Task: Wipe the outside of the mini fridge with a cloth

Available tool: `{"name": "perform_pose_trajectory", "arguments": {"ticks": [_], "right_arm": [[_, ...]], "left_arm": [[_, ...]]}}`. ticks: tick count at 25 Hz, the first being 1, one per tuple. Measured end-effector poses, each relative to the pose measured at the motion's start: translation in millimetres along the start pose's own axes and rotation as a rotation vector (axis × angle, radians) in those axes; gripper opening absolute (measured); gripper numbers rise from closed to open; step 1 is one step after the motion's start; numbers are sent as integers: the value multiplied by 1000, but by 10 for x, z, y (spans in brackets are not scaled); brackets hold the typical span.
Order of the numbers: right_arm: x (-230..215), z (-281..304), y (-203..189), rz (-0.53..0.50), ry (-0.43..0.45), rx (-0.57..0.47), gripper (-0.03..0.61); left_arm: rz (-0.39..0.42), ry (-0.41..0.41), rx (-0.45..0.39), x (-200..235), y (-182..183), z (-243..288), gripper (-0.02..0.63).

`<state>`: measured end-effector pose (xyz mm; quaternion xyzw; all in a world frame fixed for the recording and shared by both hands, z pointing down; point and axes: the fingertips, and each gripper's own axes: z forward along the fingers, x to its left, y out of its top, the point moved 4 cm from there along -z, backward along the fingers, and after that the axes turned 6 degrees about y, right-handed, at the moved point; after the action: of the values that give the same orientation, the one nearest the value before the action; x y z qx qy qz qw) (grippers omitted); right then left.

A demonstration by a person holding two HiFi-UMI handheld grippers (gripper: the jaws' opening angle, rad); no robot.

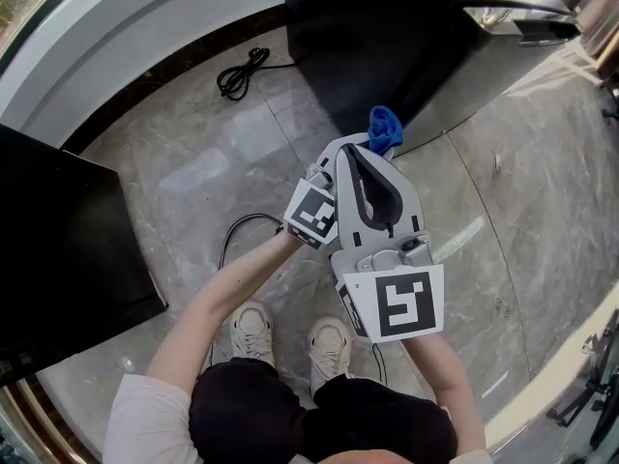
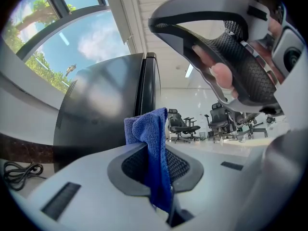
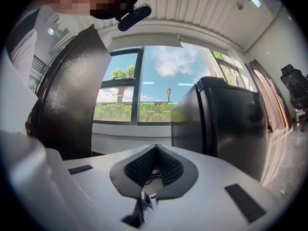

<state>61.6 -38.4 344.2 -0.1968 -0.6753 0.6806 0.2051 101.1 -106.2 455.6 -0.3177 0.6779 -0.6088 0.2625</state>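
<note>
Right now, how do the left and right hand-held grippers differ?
The left hand-held gripper is shut on the blue cloth; the right hand-held gripper is shut on nothing. The right one sits above the left one, covering most of it in the head view. Both have closed jaws and the black fridge ahead of them.

Mini fridge [image 1: 387, 37] blocks straight ahead, black unit [image 1: 58, 249] walls off the left. Floor [image 1: 522, 191] to the right is open. Coiled cable [image 1: 242, 71] lies just left of the fridge.
</note>
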Motion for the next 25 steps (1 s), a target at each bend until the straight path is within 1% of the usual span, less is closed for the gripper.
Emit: {"name": "perform_pose_trajectory", "arguments": {"ticks": [7,9,12,16,18,20,25], "right_arm": [[33,-13,-1,-3,9,1,11],[31,-11,1,-2,3,-3,11],[-42,13,-40,6,-18,2,11],[-216,119,-253,29,-66,45,11],[-263,183,-369,49,-79,69,12],[-271,244,-453,60,-80,86,11],[-332,380,-668,71,-94,124,11]], "left_arm": [[-19,-7,-3,-42,12,-7,57],[-26,10,-13,9,9,-50,57],[-39,70,-23,242,12,-145,57],[-67,186,-23,723,88,-268,57],[-53,222,-29,978,81,-300,57],[-18,245,-23,1239,32,-300,57],[87,283,43,1807,-191,-220,57]]}}
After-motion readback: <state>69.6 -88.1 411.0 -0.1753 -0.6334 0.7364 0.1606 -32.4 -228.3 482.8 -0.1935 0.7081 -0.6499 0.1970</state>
